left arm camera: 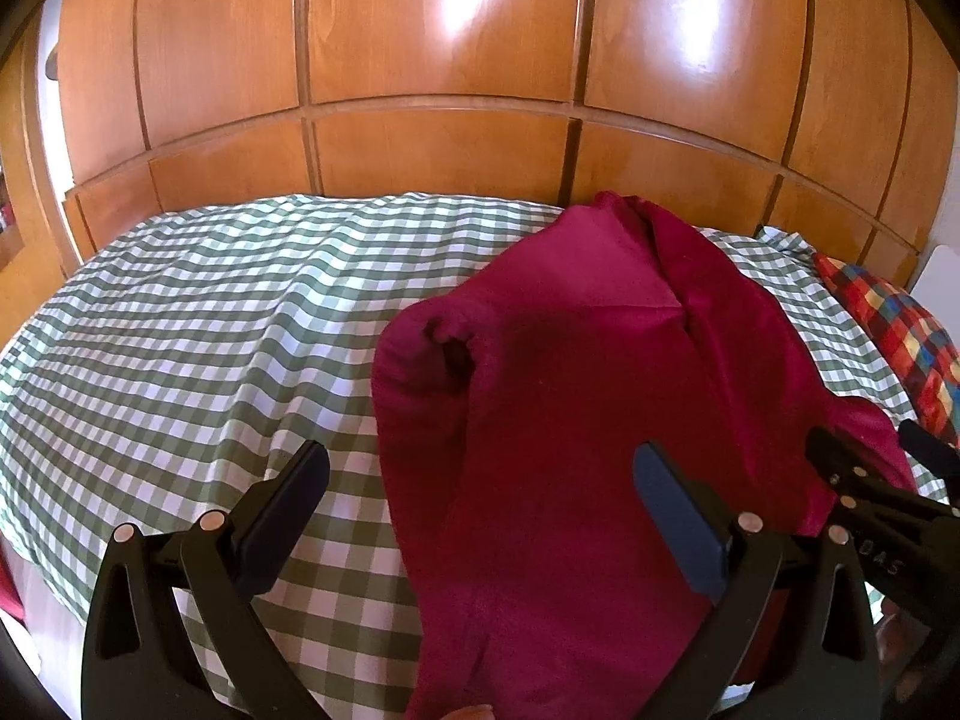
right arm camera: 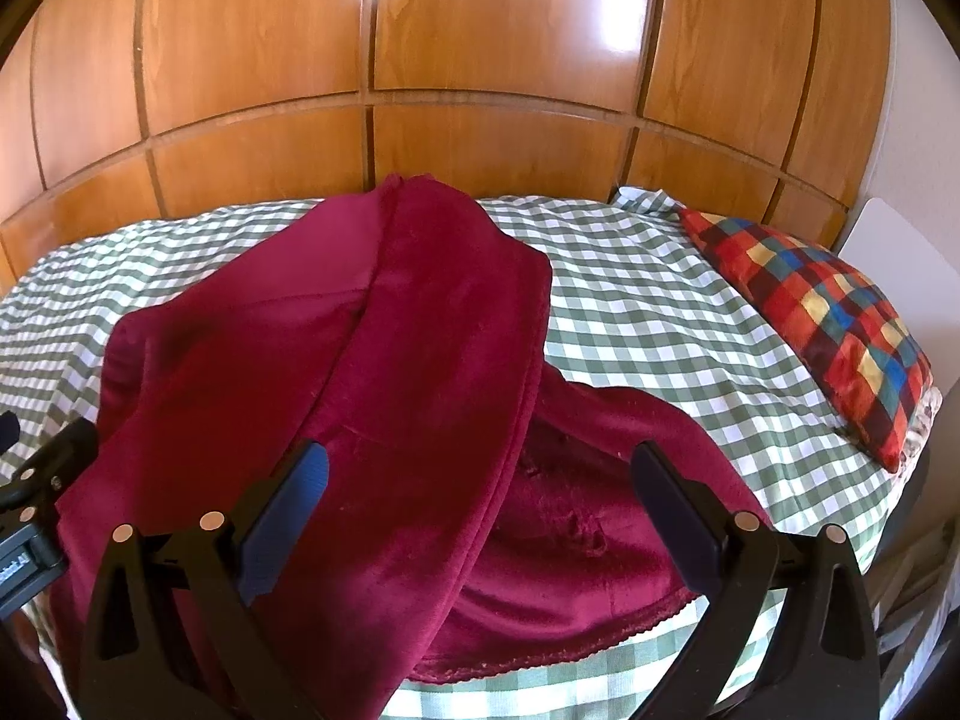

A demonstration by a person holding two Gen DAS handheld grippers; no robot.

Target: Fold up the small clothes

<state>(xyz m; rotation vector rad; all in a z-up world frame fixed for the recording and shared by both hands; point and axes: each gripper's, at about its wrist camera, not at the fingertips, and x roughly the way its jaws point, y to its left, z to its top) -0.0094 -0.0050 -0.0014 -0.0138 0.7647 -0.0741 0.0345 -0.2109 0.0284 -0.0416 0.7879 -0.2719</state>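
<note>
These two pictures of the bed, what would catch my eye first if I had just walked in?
Most likely the dark red garment, lying rumpled across the middle of the green-and-white checked bedsheet. Next, the bright multicoloured checked pillow at the bed's right side, and the glossy wooden wardrobe filling the background. In front, both pairs of black tongs, left tongs and right tongs, hover open over the garment.

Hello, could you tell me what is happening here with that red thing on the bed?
A person holds two grippers over a dark red fleece garment lying partly folded on a green checked bedcover. The left gripper and the right gripper are both open and hold nothing. A plaid cushion lies off to the right.
</note>
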